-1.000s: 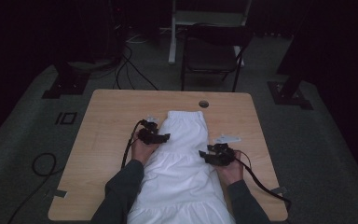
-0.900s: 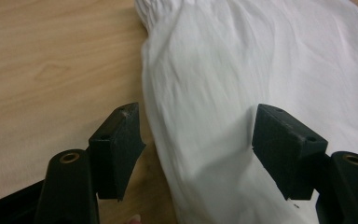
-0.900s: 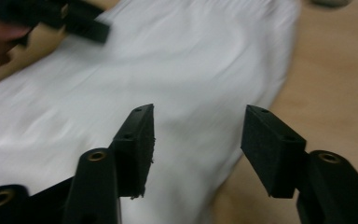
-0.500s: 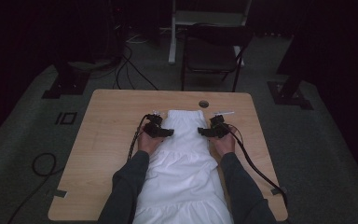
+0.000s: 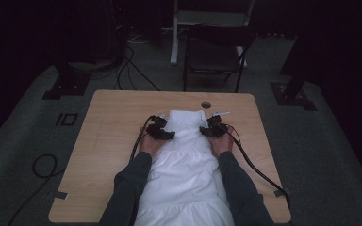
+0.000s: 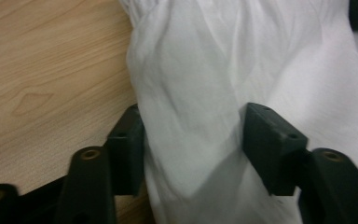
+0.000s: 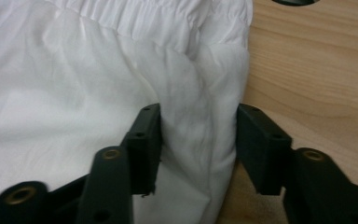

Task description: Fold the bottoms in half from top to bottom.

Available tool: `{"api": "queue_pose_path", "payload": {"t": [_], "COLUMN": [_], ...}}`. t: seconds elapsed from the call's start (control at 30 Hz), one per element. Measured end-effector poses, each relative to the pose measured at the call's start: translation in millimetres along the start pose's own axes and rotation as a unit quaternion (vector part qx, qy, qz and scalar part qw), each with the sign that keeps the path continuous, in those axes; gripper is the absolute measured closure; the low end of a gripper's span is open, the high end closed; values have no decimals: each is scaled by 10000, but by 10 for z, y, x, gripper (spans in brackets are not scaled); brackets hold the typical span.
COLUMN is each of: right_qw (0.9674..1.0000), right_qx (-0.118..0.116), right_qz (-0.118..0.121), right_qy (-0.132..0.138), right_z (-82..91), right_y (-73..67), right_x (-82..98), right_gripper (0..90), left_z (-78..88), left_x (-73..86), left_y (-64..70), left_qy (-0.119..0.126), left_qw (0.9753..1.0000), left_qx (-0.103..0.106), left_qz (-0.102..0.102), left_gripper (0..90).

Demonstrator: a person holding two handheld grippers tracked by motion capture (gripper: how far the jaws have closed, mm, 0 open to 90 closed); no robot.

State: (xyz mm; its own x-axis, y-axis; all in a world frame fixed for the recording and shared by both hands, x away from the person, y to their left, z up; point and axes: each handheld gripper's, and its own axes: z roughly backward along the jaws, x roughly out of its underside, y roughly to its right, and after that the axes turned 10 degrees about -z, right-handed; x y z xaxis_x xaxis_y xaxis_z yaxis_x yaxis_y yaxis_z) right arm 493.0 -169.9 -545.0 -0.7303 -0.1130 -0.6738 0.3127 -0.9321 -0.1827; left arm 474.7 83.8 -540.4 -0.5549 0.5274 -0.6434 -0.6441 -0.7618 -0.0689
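Observation:
A white garment (image 5: 186, 165) with a gathered waistband lies flat on the wooden table (image 5: 108, 122), waistband at the far end. My left gripper (image 5: 168, 135) is at the garment's left edge just below the waistband. Its jaws have just been closing and press on a raised fold of the white cloth (image 6: 205, 70) in the left gripper (image 6: 193, 126). My right gripper (image 5: 203, 131) is at the right edge opposite. Its jaws have also just been closing, and a bunched fold of the cloth (image 7: 74, 79) is squeezed in the right gripper (image 7: 198, 123).
A round hole (image 5: 205, 104) in the table sits just past the waistband. Beyond the table's far edge stands a dark chair (image 5: 214, 54). Cables trail from both grippers over the table's near side. The garment's hem hangs over the near edge.
Both hands moved toward the far end of the garment, the right one farther, from mid-skirt up beside the waistband. Both grippers now sit level at the garment's two edges.

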Motion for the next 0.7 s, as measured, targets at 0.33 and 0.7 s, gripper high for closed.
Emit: {"api": "queue_pose_path", "payload": {"t": [0.33,0.7], "right_qw": [9970,9958], "right_qx": [-558,-736], "right_qz": [-421,-218], "right_qy": [-333,503], "right_z": [-5,551], "right_y": [66,79], "right_x": [-85,-722], "right_gripper": [867,868], "left_z": [20,606], "left_x": [-48,-674], "left_y": [-24,-230], "left_qy": [63,914], "left_qw": [9983,9952], "left_qx": [528,358], "left_qz": [219,57], "left_gripper": [861,863]}}
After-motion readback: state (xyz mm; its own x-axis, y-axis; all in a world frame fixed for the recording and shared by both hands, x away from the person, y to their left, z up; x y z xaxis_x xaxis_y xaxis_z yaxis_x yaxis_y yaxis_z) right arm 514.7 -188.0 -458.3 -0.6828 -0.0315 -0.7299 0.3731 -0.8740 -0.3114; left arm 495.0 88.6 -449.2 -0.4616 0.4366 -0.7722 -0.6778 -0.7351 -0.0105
